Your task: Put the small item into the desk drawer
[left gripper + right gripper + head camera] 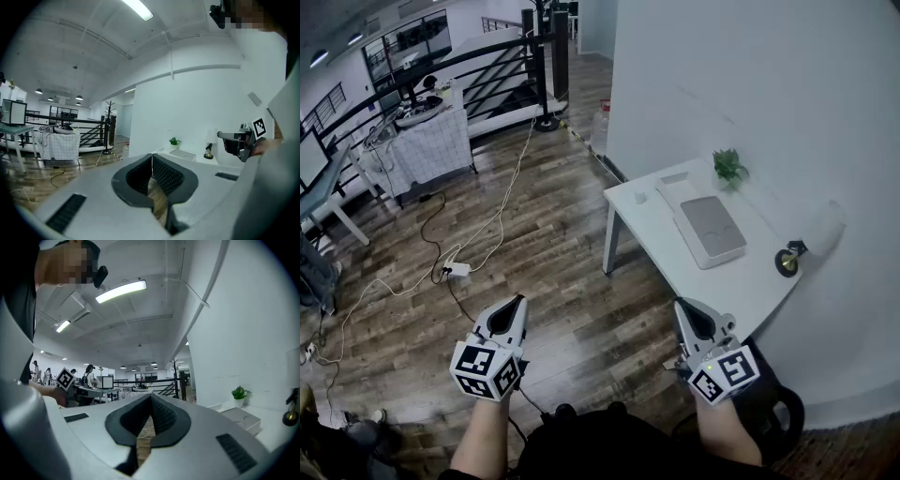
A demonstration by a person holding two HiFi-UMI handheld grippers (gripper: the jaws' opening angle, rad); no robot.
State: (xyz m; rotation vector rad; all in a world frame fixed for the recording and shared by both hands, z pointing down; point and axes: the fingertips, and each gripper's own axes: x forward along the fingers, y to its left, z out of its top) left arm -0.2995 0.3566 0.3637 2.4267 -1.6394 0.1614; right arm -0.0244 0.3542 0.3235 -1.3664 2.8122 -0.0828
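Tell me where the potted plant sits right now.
In the head view, the potted plant stands upper right on the white desk, against the wall, just behind the flat grey-topped box.

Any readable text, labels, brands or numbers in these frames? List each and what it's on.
None readable.
Left gripper and right gripper: their cubes carry only black-and-white square marker patterns, no letters or digits.
Flat white device on the desk: no print legible at this size.
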